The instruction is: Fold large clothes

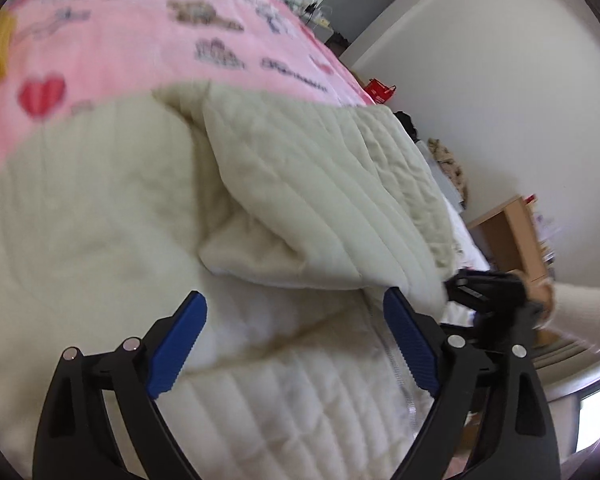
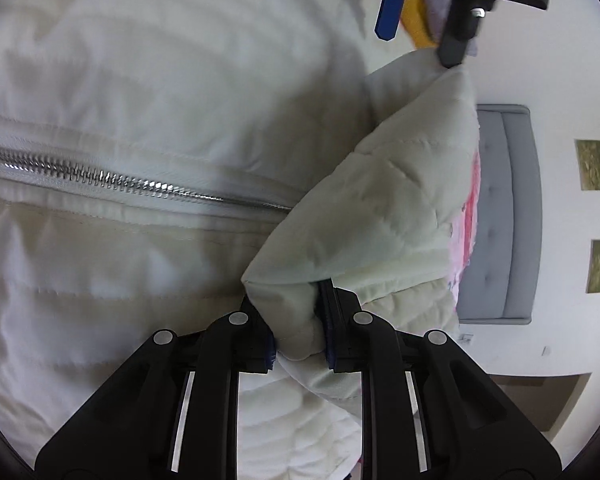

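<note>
**White puffy coat on the pink bed, 1 corner pinched**

Some parts are hard to see. The far end of the coat point(image 1: 112, 216) is blurry in the left view, and the words and drawings on the pink blanket point(image 1: 140, 32) are too fuzzy to read. In the right view the coat runs off the left and bottom edges, so its whole shape does not show. The 2 small pictures on the wall point(image 2: 596, 164) are just green-brown smudges. The right gripper looks dark and smeared in the left view, and only a pale sleeve point(image 1: 584, 312) of the person shows there.

The coat is big, creamy white and padded, with sewn lines across it. It lies spread on the pink blanket on the bed. A shiny silver zipper point(image 2: 120, 180) runs along its front. 1 flap point(image 1: 320, 192) is lifted and folded over the rest, showing a slightly greener inside.

The right gripper point(image 2: 300, 328) is clamped tight on the corner of that flap, with cloth bunched between its blue pads. The left gripper point(image 1: 296, 340) is spread wide with nothing between its fingers, just above the coat.

A grey headboard point(image 2: 500, 216) stands past the bed. A red bag point(image 1: 380, 90) and a wooden shelf point(image 1: 516, 236) sit by the white wall.
</note>
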`<state>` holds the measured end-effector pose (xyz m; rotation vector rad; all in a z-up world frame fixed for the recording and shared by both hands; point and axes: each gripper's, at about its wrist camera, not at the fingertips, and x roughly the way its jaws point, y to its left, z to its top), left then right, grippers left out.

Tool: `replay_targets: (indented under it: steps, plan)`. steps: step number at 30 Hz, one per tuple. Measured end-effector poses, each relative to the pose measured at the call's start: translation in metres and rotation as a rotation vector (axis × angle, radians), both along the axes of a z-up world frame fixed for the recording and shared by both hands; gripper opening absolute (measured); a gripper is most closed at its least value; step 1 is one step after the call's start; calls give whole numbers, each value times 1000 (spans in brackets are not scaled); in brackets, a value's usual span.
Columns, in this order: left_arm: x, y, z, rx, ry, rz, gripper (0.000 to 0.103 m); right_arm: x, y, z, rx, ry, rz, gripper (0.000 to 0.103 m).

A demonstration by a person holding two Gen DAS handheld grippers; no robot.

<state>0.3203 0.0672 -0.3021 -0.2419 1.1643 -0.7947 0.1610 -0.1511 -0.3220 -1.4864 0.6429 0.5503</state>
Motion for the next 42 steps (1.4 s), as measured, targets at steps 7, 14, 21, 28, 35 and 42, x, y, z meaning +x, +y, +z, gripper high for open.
replay_targets:
  steps: [7, 14, 21, 28, 35, 42]
  plan:
    - [-10, 6, -2, -199, 120, -4, 96, -12, -1, -3, 13, -30, 0, 19]
    - [33, -10, -21, -224, 193, 161, 97, -7, 5, -6, -2, -50, 10, 20]
    - [46, -13, -34, -182, 249, 243, 42, -9, 13, -17, 4, -48, 14, 22]
    - [46, -6, 16, -287, -19, 273, 20, -6, 18, 6, 78, -174, -23, 20]
    - [50, -1, 0, -251, -49, 208, 20, 3, 29, 9, 97, -102, -160, 19]
    - [35, 9, -43, -141, 21, 213, 33, -14, 33, -32, -56, -70, -80, 22]
